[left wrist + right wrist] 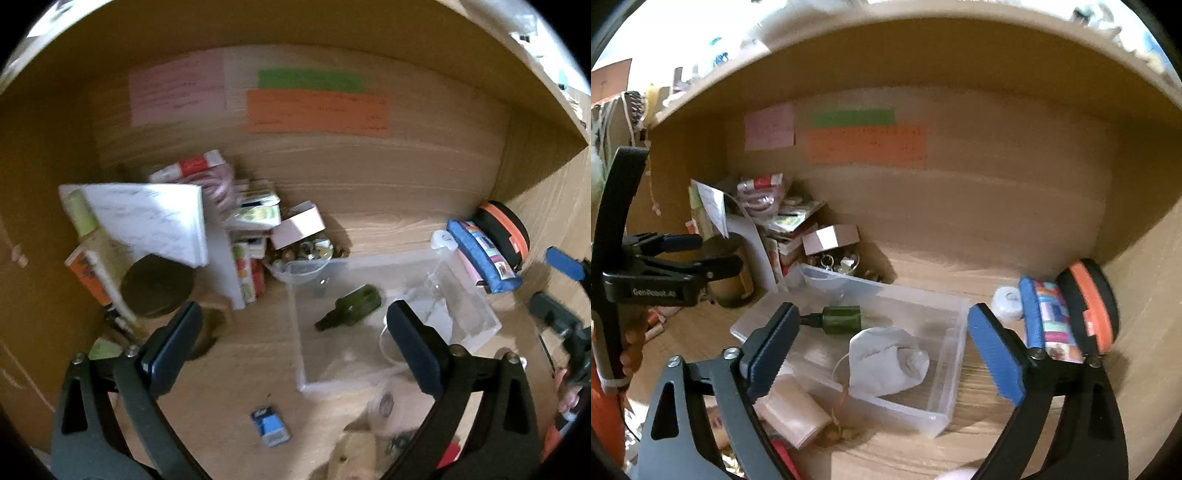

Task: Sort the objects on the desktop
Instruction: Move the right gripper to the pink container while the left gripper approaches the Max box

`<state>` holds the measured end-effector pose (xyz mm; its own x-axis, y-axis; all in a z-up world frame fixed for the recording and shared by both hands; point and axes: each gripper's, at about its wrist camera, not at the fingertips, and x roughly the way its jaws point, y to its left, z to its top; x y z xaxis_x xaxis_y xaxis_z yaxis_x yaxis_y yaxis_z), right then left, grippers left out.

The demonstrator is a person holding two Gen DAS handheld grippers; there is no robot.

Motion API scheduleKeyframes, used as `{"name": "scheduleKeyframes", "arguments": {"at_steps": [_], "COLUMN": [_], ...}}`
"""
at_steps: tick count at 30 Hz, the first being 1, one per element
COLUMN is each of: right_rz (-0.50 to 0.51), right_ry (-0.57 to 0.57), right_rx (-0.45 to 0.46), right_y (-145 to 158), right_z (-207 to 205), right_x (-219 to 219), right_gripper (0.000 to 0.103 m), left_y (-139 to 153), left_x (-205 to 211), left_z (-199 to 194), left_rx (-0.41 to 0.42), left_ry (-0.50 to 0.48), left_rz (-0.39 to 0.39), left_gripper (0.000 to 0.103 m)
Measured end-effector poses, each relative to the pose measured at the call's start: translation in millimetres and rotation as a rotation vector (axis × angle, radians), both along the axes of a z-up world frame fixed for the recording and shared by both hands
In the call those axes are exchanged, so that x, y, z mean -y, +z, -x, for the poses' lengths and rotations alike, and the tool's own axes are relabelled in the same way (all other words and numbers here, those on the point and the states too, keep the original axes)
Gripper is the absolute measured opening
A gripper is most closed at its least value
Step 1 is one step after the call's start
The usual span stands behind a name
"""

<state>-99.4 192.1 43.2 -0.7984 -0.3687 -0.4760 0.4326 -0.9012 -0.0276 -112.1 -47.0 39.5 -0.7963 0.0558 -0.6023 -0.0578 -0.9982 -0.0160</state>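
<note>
Green bottle [840, 319] flat, neck leftward

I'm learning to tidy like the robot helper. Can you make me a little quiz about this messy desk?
1. True or false: the clear plastic box is empty.
2. What colour is the small bottle lying in the box?
3. Which stands right of the box? A) a brown jar B) a blue patterned pouch C) a white notepad

Key
1. False. It holds the bottle and a white cloth bag.
2. Dark green.
3. B, the pouch, beside a black and orange case.
</note>
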Motion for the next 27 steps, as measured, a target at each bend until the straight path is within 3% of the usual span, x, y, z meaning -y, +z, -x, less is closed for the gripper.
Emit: {"name": "scheduleKeyframes", "arguments": {"at_steps": [6,11,19,22,27], "right_rz": [-0.008,-0.02,-0.061,-0.07,-0.08], "right_ry": [-0.034,-0.065,-0.168,-0.207,-0.258], "right_rx": [-0.052,-0.034,0.056,0.109,0.197], "right_y": [5,-4,-43,-60,-86], "right_z": [-33,-45,-48,-47,-42], "right_x": [-15,-29,-52,-63,-76], "right_gripper": [0.1,0.1,0.1,0.1,0.1], "left_y": [-21,-48,-94,-111,-128], "left_x": [24,50,91,90,65], "left_z": [-30,-51,-67,-62,-50], "left_rx": [0.039,0.095,0.228,0.278,0.31], "left_ry": [0.036,0.08,0.149,0.134,0.08], "left_rz": [0.037,0.063,0.006,-0.032,-0.016], "left_gripper": [0.101,0.101,0.101,0.101,0.101]}}
